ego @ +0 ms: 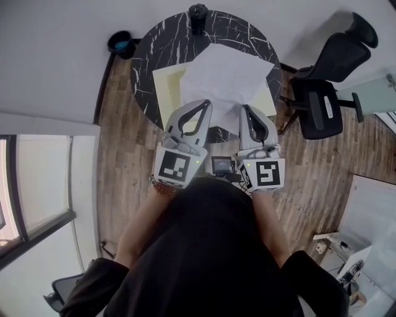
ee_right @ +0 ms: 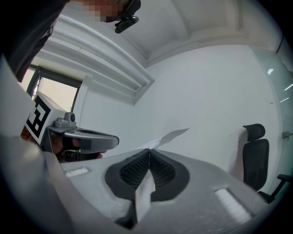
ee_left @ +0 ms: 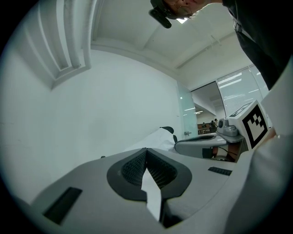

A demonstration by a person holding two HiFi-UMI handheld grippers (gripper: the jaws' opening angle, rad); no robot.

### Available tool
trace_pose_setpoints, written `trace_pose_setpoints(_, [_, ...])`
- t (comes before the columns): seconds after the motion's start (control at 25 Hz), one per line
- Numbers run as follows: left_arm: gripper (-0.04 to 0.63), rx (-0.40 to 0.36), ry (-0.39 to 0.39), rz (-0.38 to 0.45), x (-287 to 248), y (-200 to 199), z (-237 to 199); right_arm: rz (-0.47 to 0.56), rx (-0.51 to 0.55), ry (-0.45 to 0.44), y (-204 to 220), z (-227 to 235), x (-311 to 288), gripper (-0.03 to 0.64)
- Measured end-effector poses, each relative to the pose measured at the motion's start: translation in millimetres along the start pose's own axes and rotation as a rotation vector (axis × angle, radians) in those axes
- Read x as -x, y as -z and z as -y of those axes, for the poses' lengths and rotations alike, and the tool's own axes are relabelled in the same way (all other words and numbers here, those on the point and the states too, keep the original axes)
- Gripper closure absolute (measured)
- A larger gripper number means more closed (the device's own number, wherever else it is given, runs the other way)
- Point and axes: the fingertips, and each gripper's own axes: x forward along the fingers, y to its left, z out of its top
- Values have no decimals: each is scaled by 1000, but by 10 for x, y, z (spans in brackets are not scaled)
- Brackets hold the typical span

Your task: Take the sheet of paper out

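Note:
A white sheet of paper (ego: 226, 77) is held up over a pale yellow folder (ego: 166, 86) that lies on the round black marble table (ego: 148, 49). My left gripper (ego: 205, 104) is shut on the sheet's near edge at the left, and my right gripper (ego: 246, 109) is shut on it at the right. In the left gripper view the left gripper (ee_left: 146, 151) has its pads pressed together with a strip of paper (ee_left: 151, 192) between them. The right gripper view shows the same: the right gripper (ee_right: 149, 151) is closed on the paper (ee_right: 144, 194), whose far corner (ee_right: 173, 134) sticks up beyond.
A black cup (ego: 198, 15) stands at the table's far edge. On the floor to the left is a dark blue bowl (ego: 120, 42). A black office chair (ego: 328, 80) stands right of the table. White furniture (ego: 371, 210) is at the right.

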Motion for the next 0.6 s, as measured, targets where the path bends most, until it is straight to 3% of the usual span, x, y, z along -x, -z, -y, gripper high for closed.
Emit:
trace_pose_setpoints(0.16, [601, -48, 14, 5, -4, 5, -34, -5, 5, 14, 32, 13, -28, 618])
trace_pose_setpoints(0.28, [600, 2, -10, -10, 14, -1, -77, -6, 6, 7, 31, -21, -69, 618])
trace_pose_setpoints(0.44, [601, -19, 4, 1, 29, 17, -120, -6, 8, 2, 28, -59, -98, 618])
trace_pose_setpoints(0.6, [601, 43, -15, -18, 42, 36, -136, -15, 11, 4, 54, -74, -99, 618])
